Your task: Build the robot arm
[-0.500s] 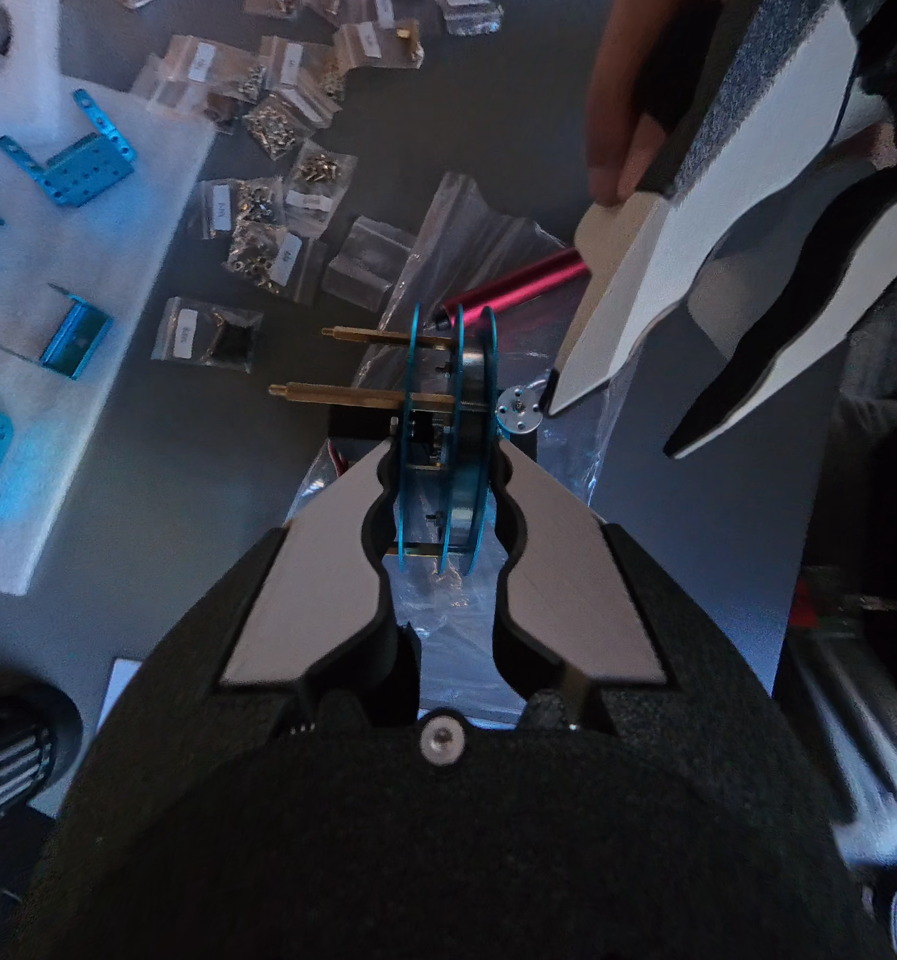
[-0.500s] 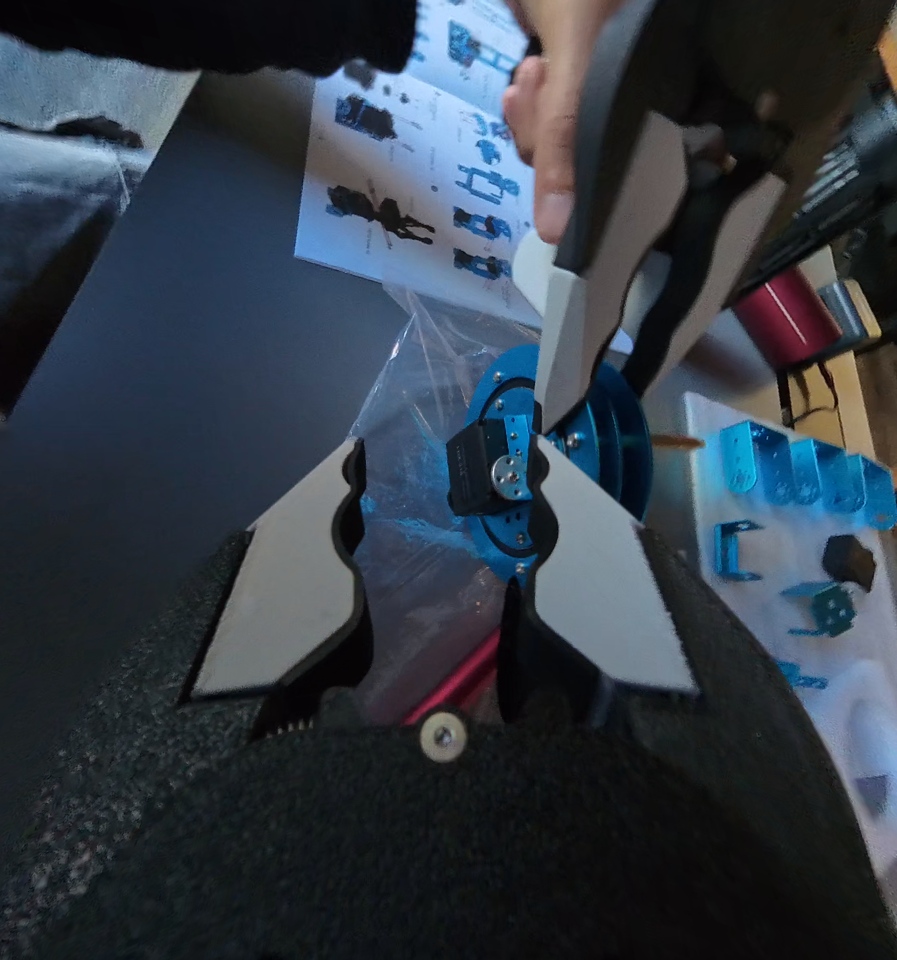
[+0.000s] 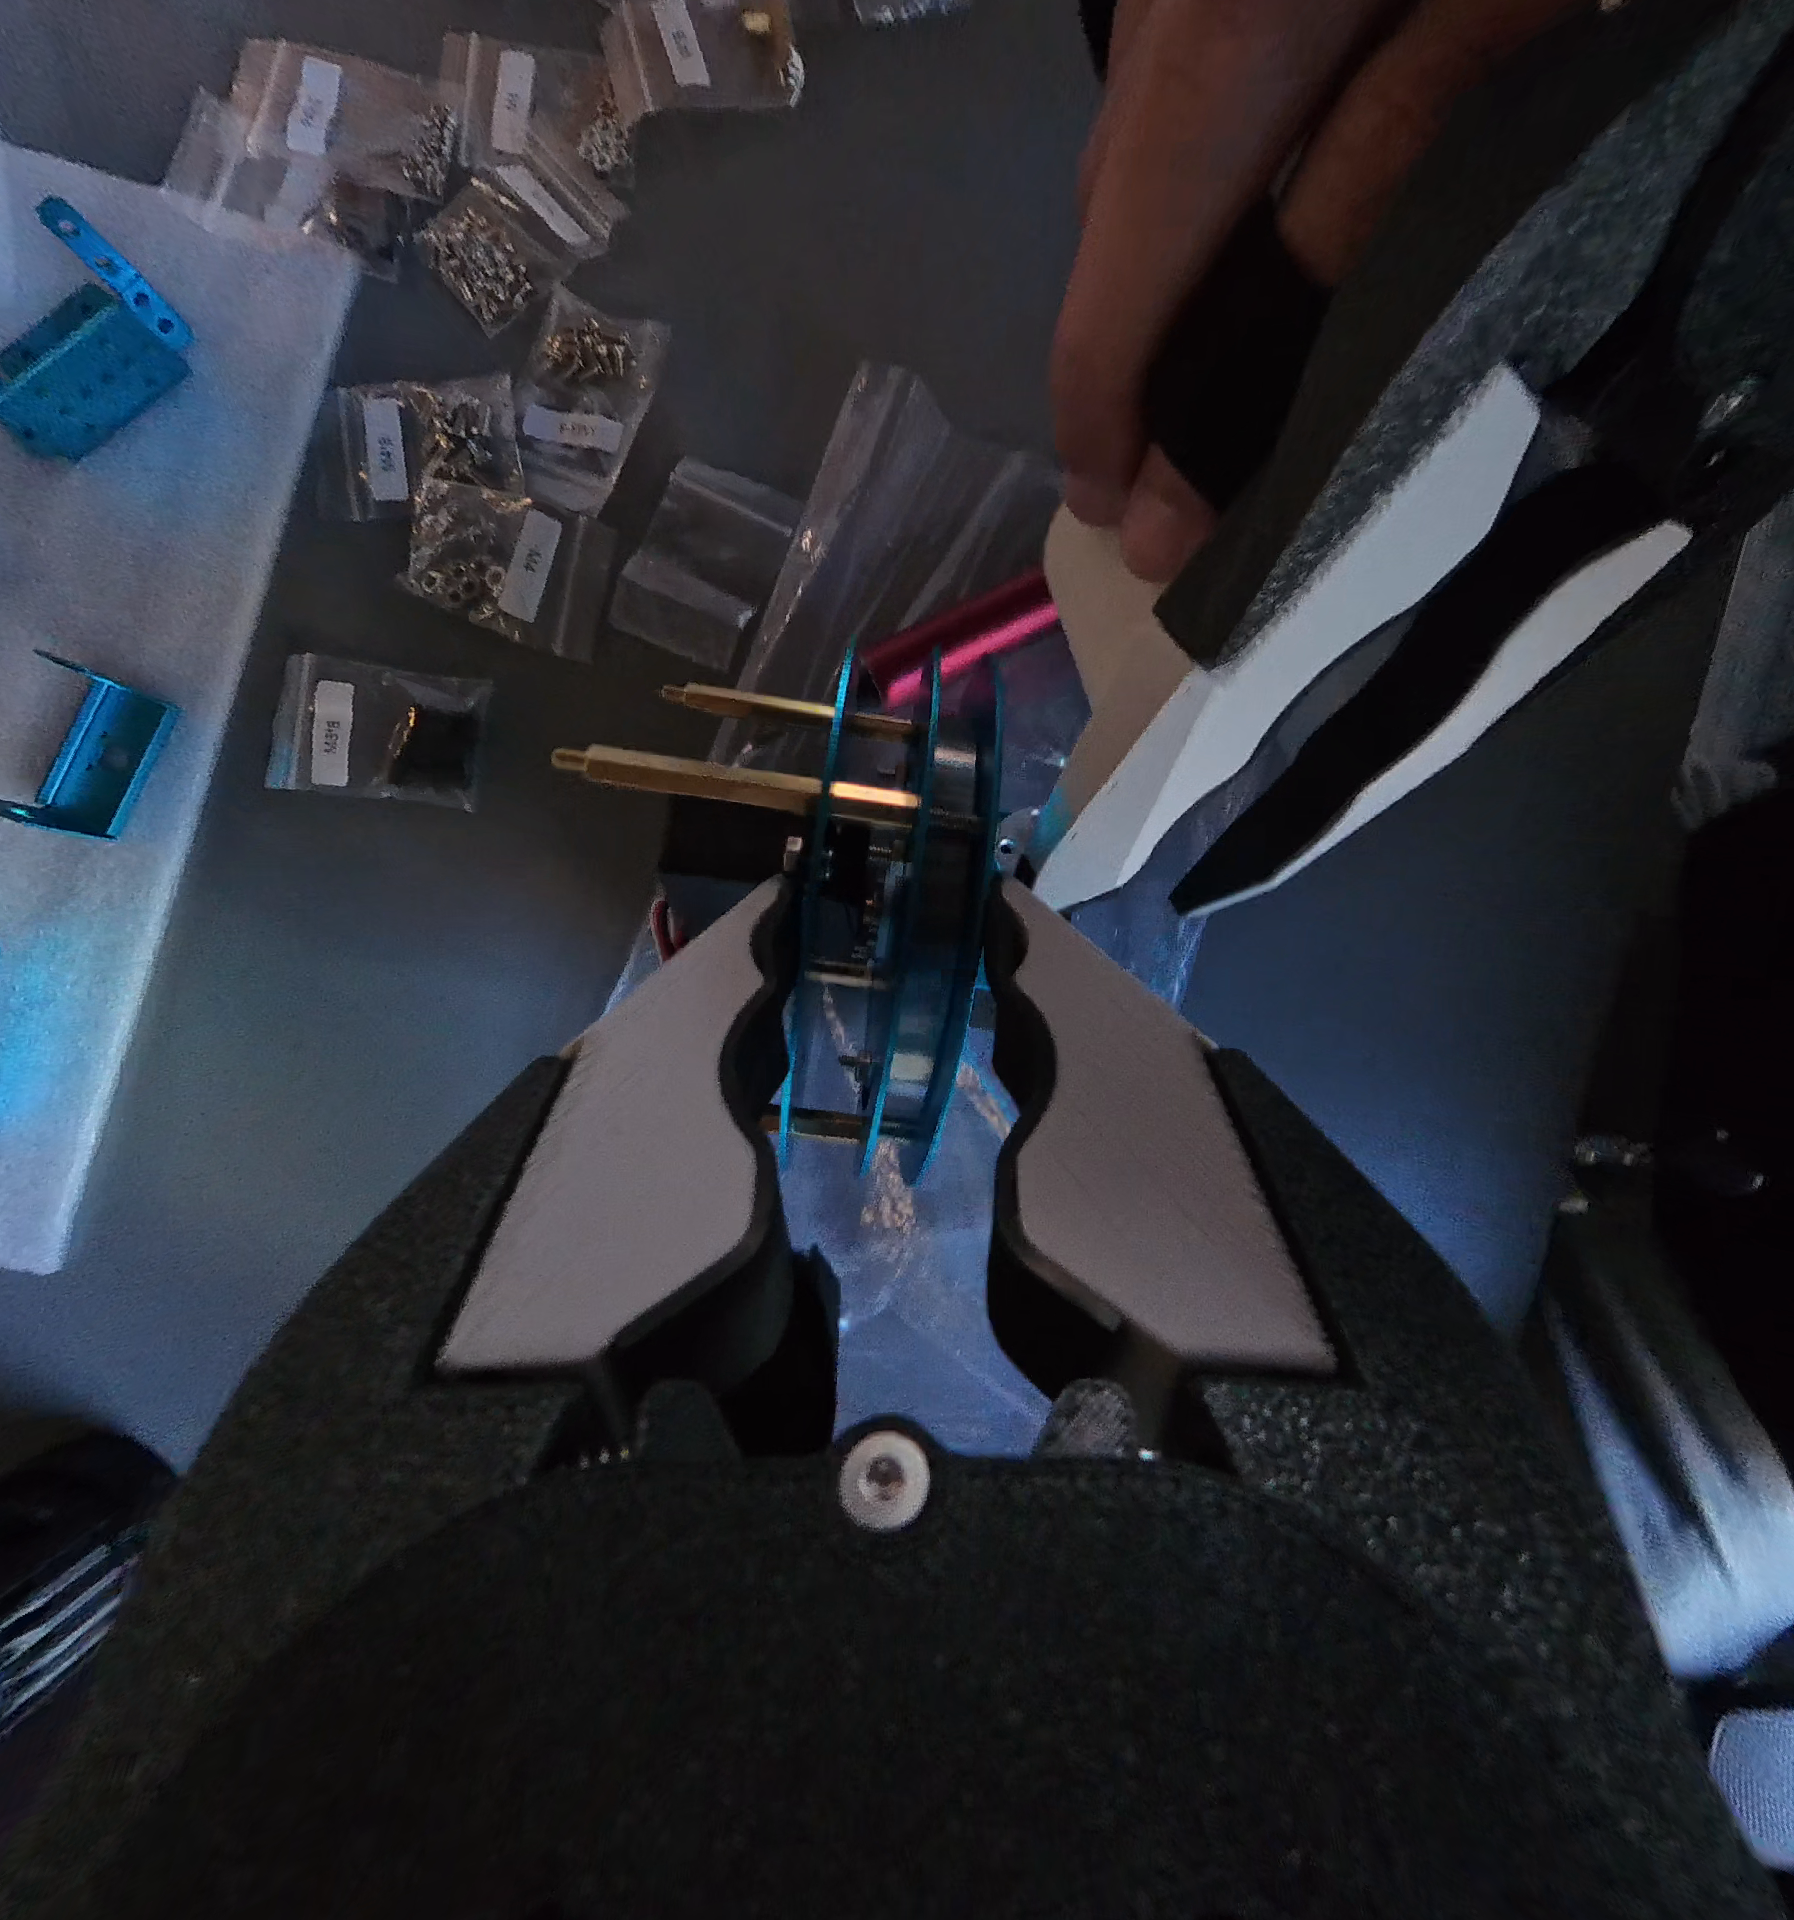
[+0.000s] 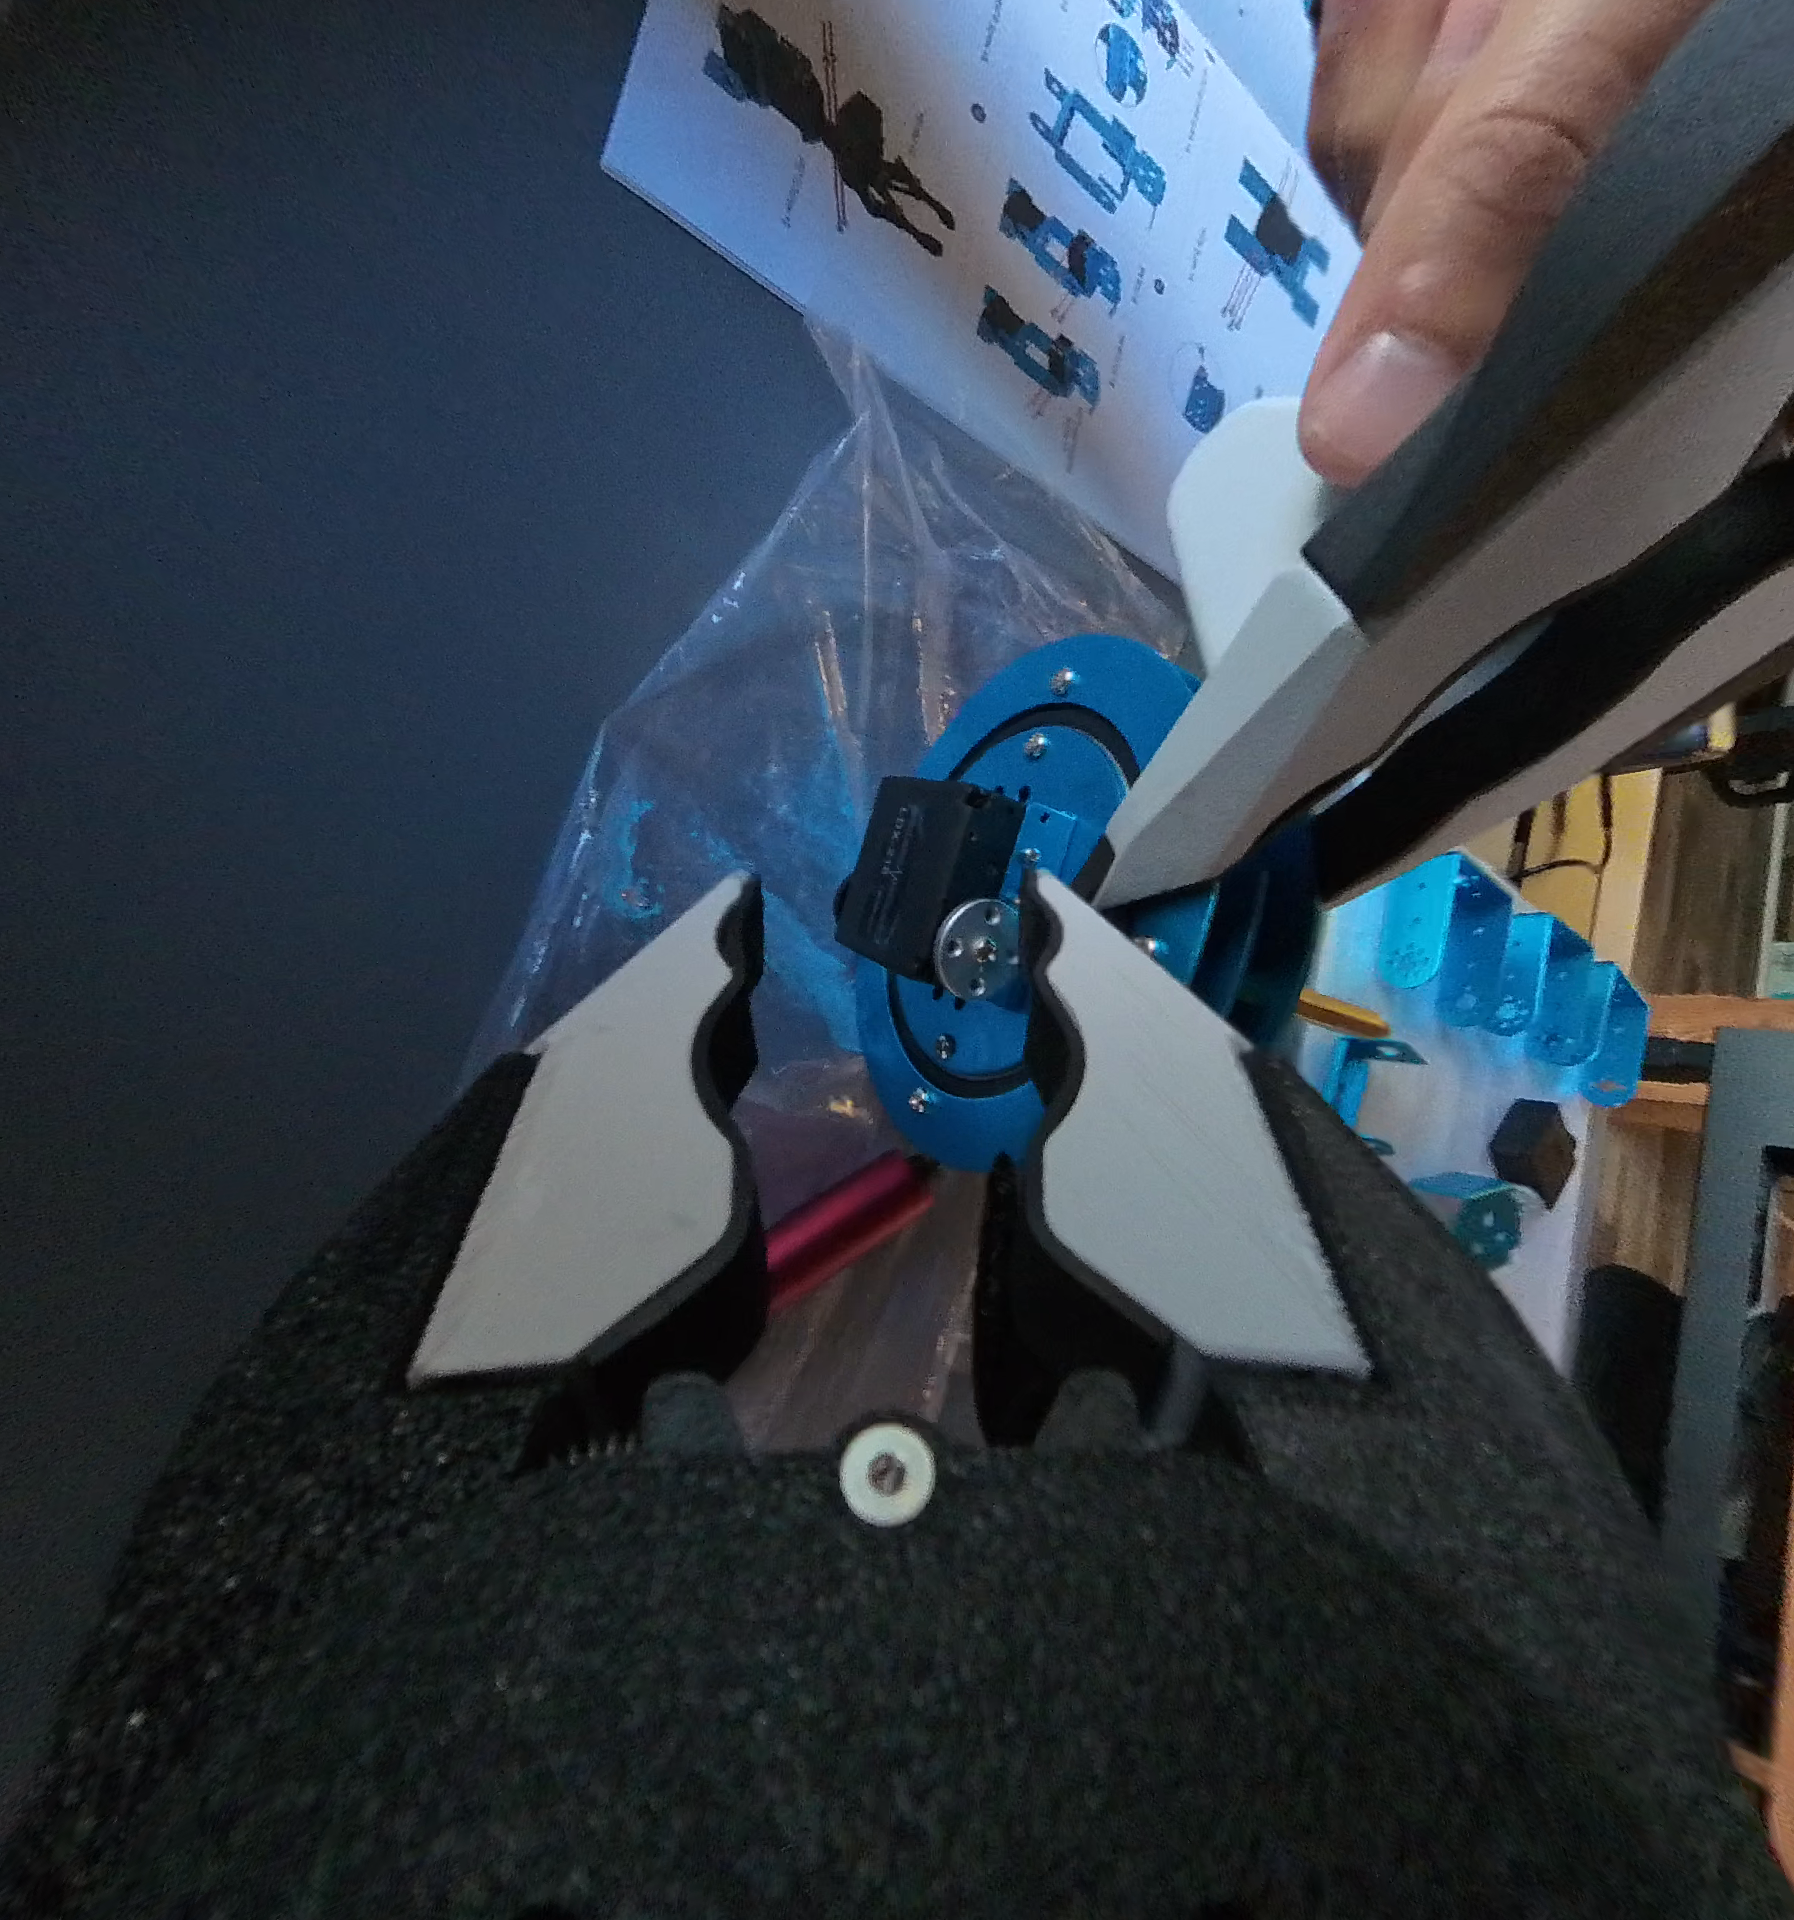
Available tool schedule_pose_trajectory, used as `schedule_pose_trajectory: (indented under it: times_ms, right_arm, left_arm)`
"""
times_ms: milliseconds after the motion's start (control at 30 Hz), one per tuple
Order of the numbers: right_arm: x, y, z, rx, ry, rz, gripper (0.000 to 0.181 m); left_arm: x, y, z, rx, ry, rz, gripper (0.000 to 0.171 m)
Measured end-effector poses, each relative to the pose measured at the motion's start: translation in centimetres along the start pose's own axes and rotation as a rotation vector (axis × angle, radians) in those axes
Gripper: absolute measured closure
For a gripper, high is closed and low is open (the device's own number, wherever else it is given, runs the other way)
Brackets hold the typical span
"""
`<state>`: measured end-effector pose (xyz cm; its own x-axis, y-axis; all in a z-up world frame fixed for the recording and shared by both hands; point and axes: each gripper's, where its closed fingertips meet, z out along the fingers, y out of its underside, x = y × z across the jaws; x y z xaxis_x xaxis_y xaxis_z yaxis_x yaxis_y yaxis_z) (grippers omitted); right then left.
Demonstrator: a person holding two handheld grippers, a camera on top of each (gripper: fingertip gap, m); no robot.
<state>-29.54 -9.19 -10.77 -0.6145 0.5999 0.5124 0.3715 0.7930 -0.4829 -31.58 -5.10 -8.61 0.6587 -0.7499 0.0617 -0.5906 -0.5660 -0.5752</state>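
Inside clear bags [image 3: 477, 244], small screws

Dim, bluish light all round, and the dark grey counter [image 3: 373, 1039] sits mostly in shadow while the white foam sheet [image 3: 93, 935] on the left glows pale blue. Wide-angle bending stretches both views at the rims, and the right edge of the left wrist view smears into motion blur. Over in the right wrist view, warm daylight catches the wooden shelving [image 4: 1724, 1039] at far right, softly out of focus.
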Motion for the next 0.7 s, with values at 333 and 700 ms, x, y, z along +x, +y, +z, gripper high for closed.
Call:
schedule_pose_trajectory:
  times_ms: [333,700]
  right_arm:
    - [0.3,0.9,0.0,0.008,-0.034,0.125,0.134]
    - [-2.3,5.3,-1.5,-0.015,-0.137,0.405,0.148]
  left_arm:
    - [0.3,0.4,0.1,0.289,0.069,0.022,0.137]
    - [0.2,3.0,-0.9,0.388,0.04,0.095,0.139]
